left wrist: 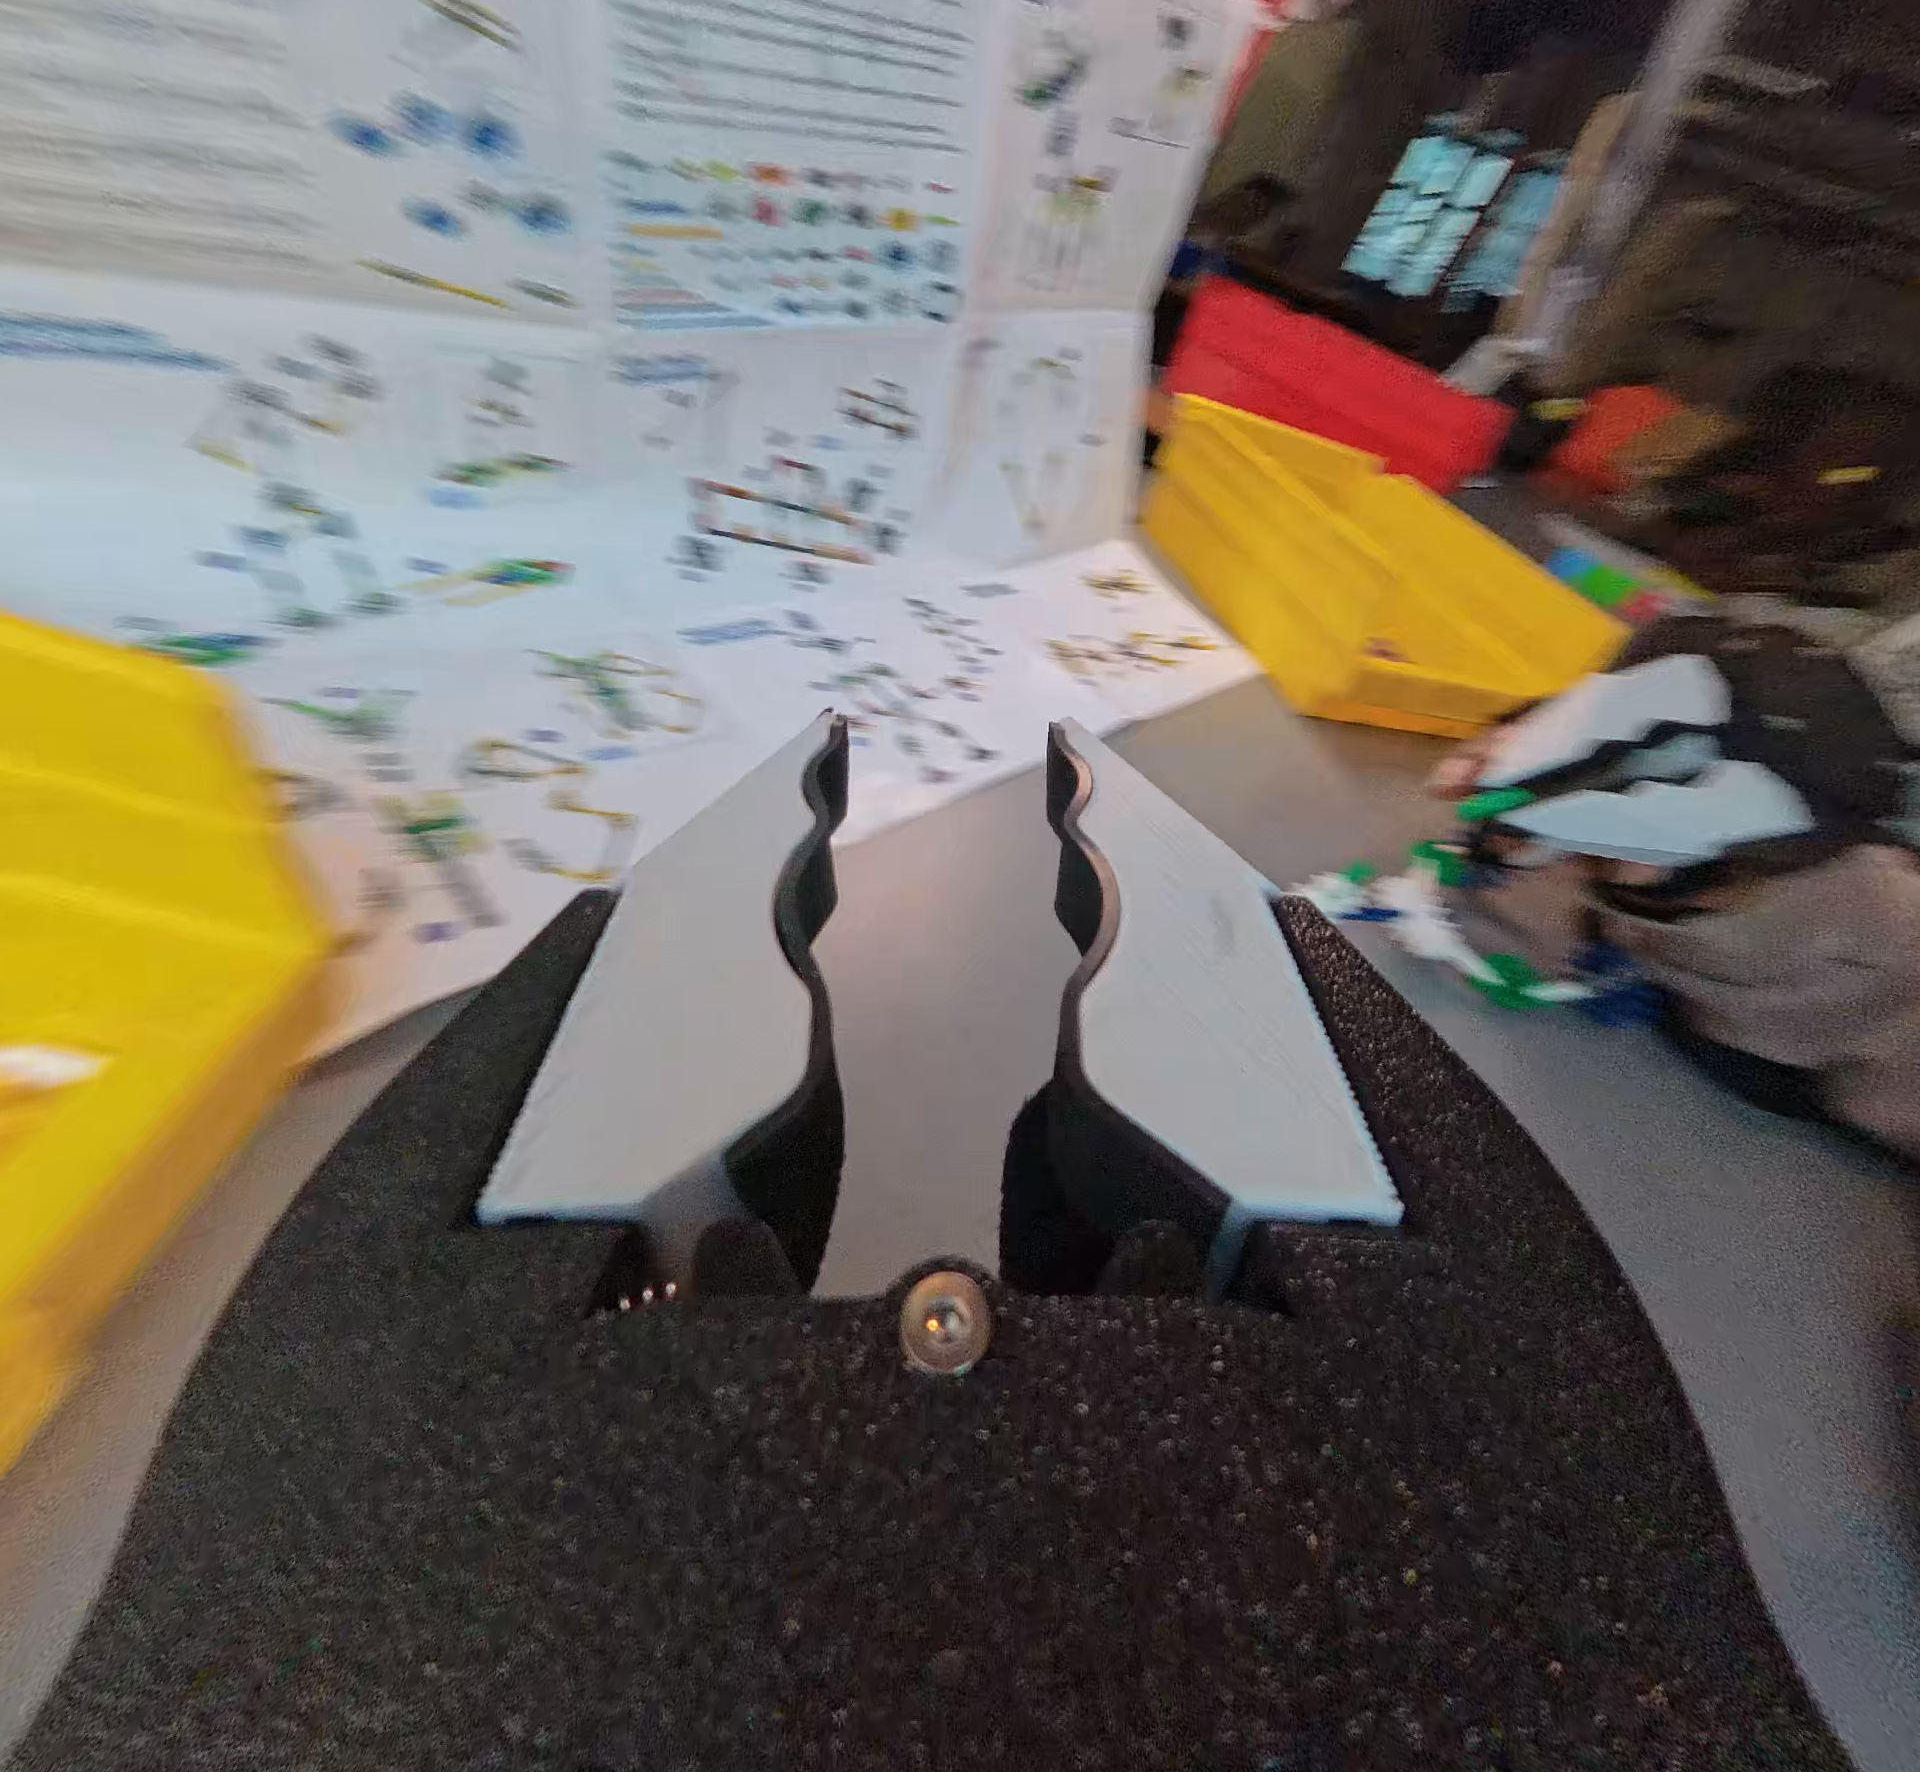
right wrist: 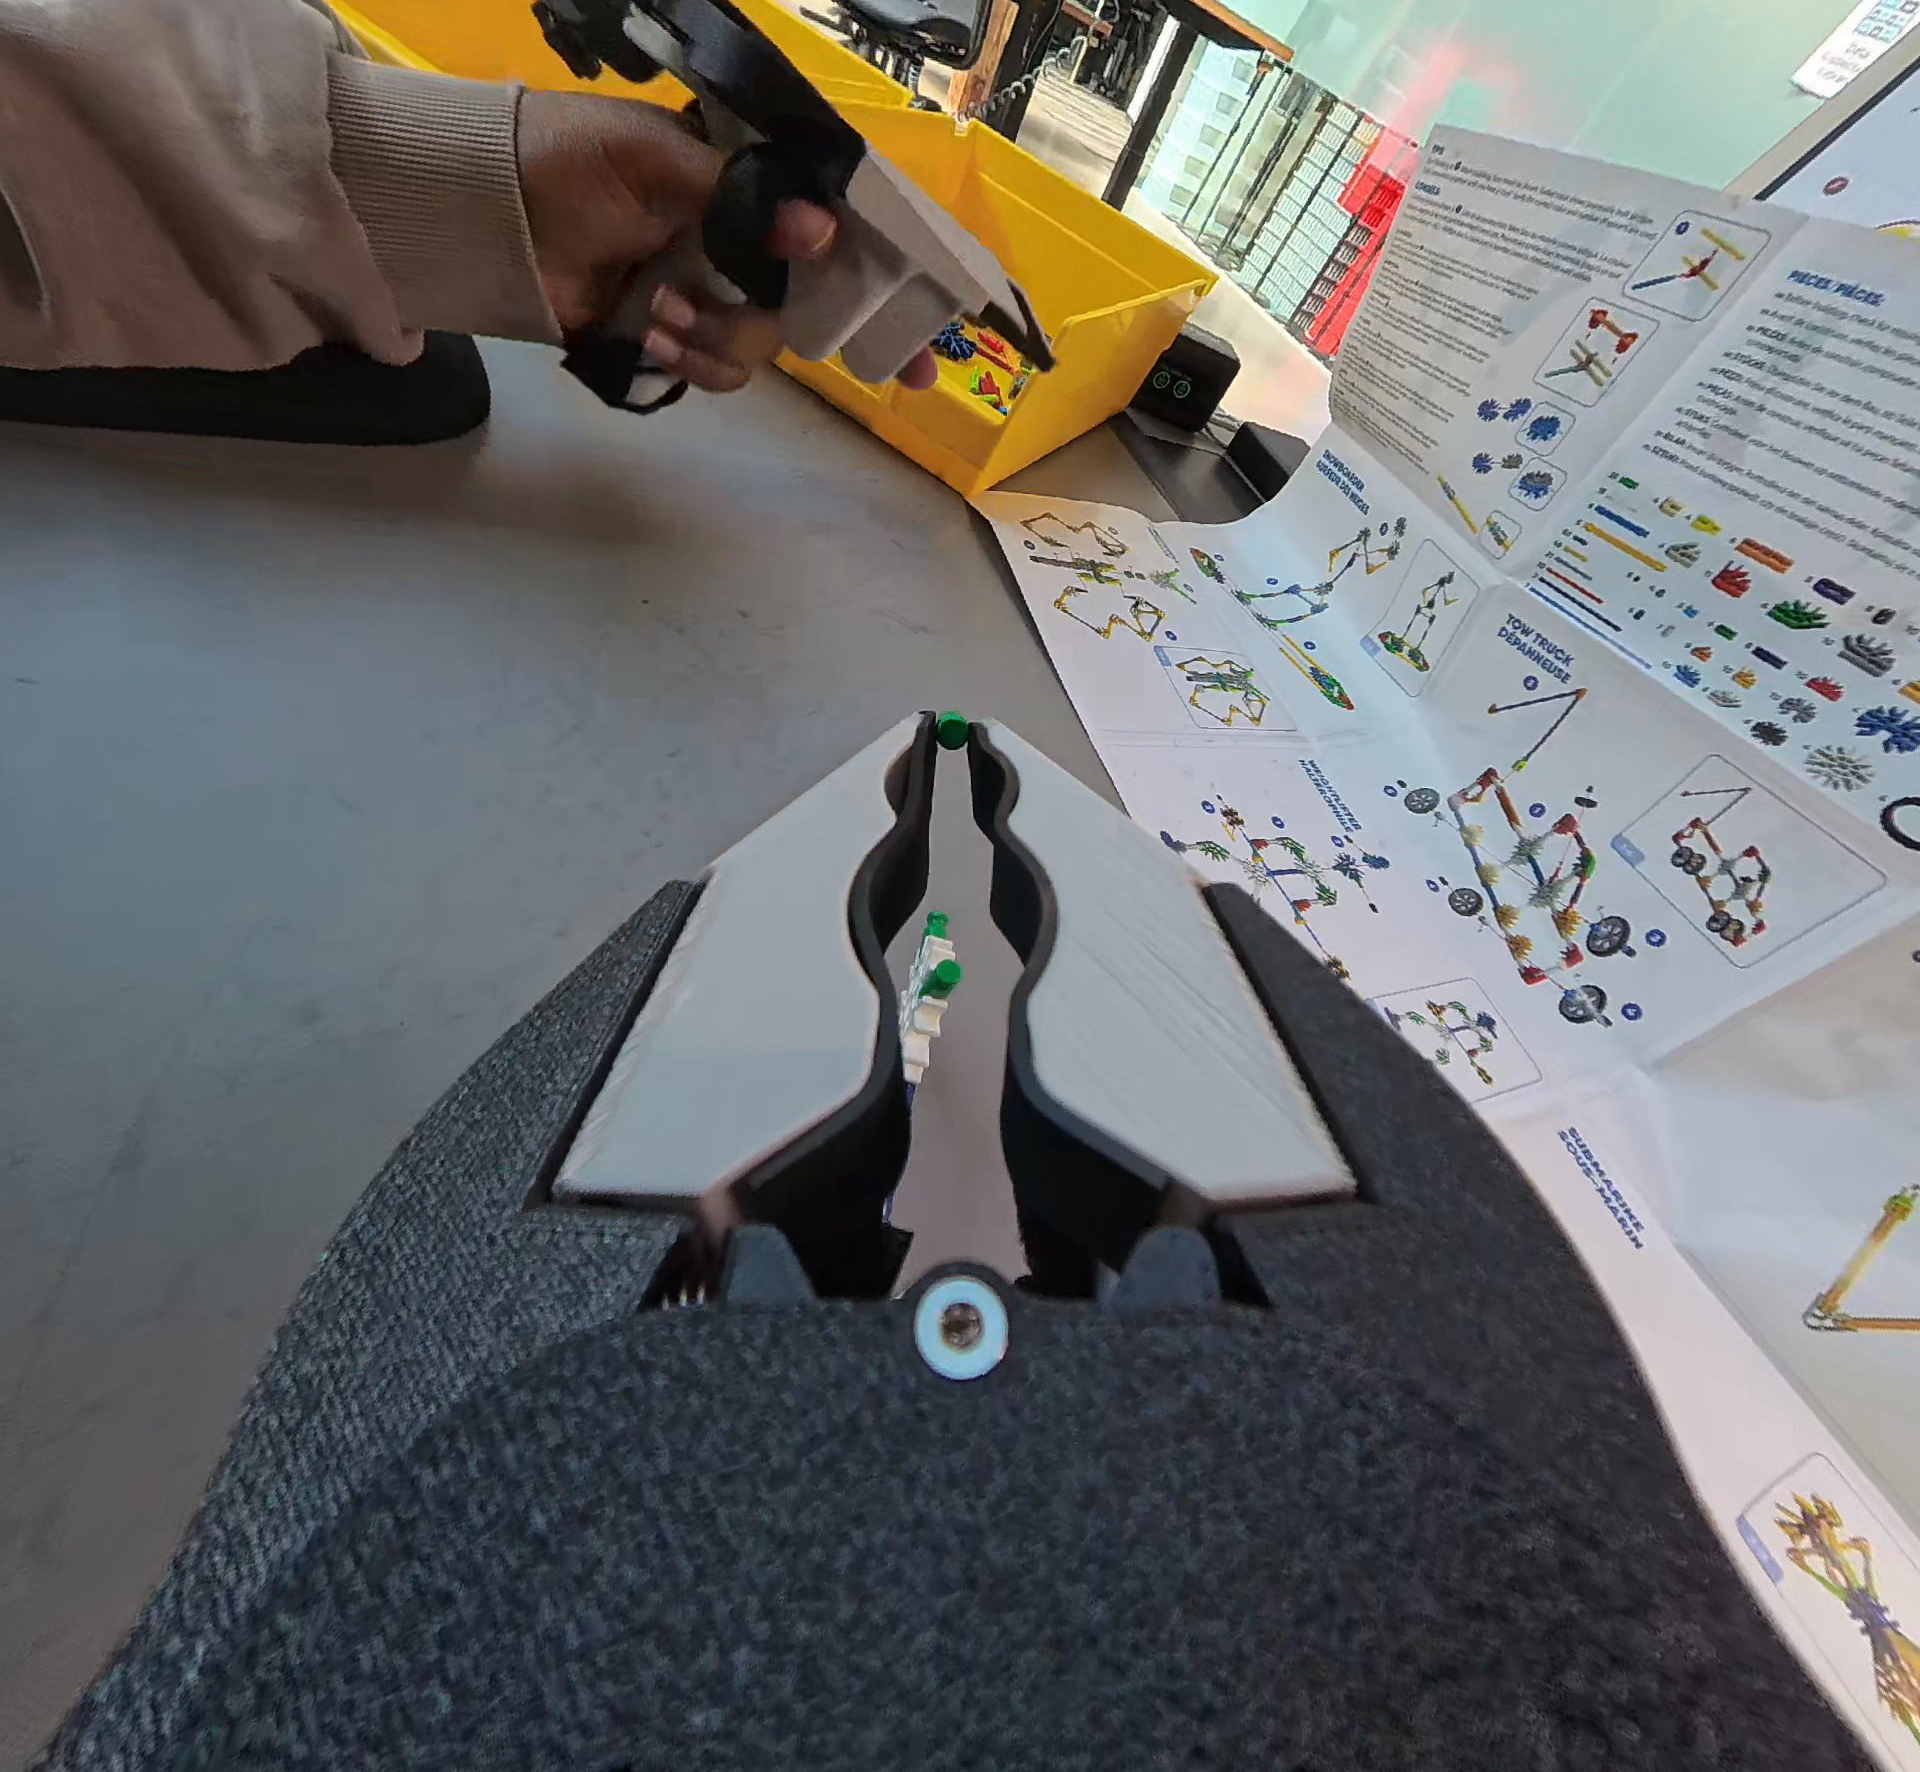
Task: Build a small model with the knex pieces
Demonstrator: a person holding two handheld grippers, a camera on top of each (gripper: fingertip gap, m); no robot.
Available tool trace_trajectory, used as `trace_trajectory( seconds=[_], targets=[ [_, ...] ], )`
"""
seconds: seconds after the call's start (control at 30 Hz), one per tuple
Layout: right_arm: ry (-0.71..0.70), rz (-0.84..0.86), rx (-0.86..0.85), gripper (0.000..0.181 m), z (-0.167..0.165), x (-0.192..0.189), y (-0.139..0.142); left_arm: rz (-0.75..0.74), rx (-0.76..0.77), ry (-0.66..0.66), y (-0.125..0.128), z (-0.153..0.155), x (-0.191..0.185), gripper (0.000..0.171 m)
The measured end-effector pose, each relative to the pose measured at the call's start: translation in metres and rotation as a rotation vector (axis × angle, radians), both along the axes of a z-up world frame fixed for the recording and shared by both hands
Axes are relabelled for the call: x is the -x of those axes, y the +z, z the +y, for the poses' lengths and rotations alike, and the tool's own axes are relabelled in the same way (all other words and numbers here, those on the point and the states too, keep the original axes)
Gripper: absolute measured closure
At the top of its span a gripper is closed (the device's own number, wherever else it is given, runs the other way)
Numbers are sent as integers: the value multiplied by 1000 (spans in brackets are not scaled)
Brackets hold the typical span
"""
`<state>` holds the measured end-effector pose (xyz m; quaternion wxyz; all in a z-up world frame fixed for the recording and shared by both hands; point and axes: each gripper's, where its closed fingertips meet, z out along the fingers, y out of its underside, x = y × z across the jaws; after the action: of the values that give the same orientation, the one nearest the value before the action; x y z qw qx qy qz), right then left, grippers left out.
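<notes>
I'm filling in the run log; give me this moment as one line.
left gripper: open, empty, above table | right gripper: shut on green rod | white connector on rod | beside: instruction sheet, yellow bin

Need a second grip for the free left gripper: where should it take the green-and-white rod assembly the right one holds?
Probably the white connector below the right gripper: take its flat faces from the left side. The green rod tip is already pinched.
</notes>
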<state>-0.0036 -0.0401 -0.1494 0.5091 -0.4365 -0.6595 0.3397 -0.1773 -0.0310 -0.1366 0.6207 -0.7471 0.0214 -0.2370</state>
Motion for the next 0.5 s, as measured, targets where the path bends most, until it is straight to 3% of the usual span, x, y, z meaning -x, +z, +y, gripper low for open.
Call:
trace_trajectory(
  seconds=[0.1,0.2,0.33,0.5],
  targets=[
    [6,11,-23,177,-2,0,0,-266,77,-444,-5,-12,-96,134],
    [41,37,-44,176,-10,1,4,-373,132,-646,-9,-27,-148,134],
    [96,70,-55,176,-22,2,7,-495,149,-747,-3,-36,-169,142],
    [142,86,-52,176,-31,2,8,-496,168,-774,-4,-40,-173,150]
  ],
)
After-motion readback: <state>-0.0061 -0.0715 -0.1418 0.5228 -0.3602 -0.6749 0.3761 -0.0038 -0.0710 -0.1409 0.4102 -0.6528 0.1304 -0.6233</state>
